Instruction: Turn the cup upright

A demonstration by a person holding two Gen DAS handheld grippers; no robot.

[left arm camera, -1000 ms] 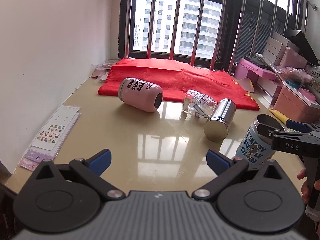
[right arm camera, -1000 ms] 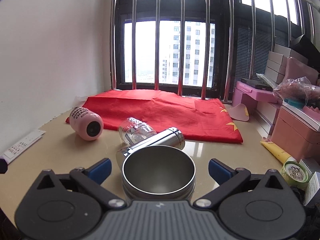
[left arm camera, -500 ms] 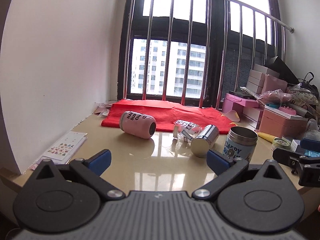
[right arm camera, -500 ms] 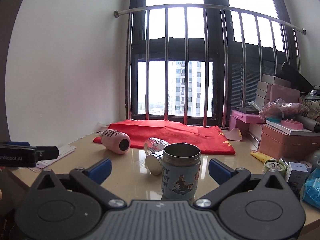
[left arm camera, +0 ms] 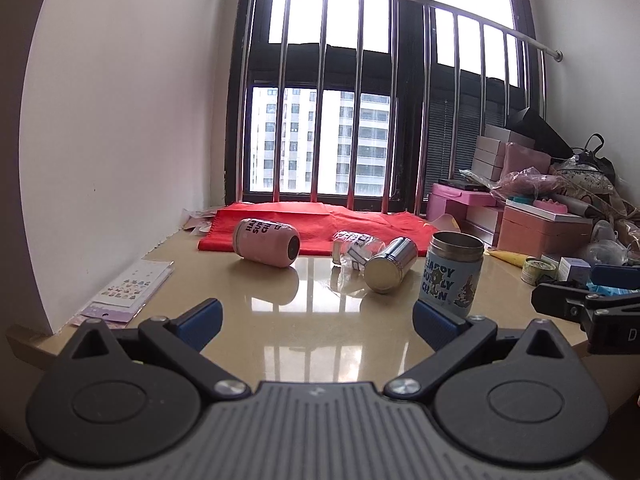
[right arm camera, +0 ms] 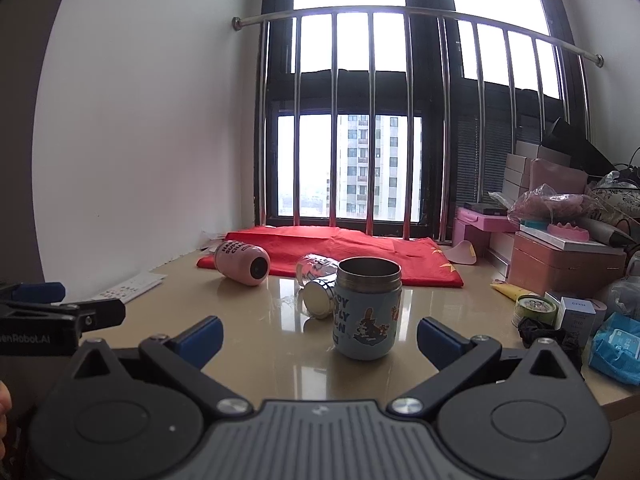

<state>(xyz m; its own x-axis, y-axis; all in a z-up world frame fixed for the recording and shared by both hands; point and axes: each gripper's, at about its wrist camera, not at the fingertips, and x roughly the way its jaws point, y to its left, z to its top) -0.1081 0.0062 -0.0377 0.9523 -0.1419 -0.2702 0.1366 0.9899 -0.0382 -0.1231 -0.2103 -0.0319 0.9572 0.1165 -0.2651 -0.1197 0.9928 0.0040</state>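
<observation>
A light blue printed cup (left arm camera: 452,273) stands upright on the beige table (left arm camera: 312,344), mouth up; it also shows in the right wrist view (right arm camera: 367,313). A pink cup (left arm camera: 266,242) lies on its side at the back left, also in the right wrist view (right arm camera: 242,263). A steel cup (left arm camera: 390,265) and a clear cup (left arm camera: 352,245) lie on their sides between them. My left gripper (left arm camera: 316,318) is open and empty near the table's front edge. My right gripper (right arm camera: 319,336) is open and empty, pulled back in front of the blue cup.
A red cloth (left arm camera: 320,226) lies at the back under the barred window. Sticker sheets (left arm camera: 130,288) lie at the left edge. Pink boxes (left arm camera: 544,228) and small packages (right arm camera: 576,316) crowd the right side.
The right gripper let go of the blue cup, which stays upright on the table. Both grippers have drawn back and lowered toward the table's front edge.
</observation>
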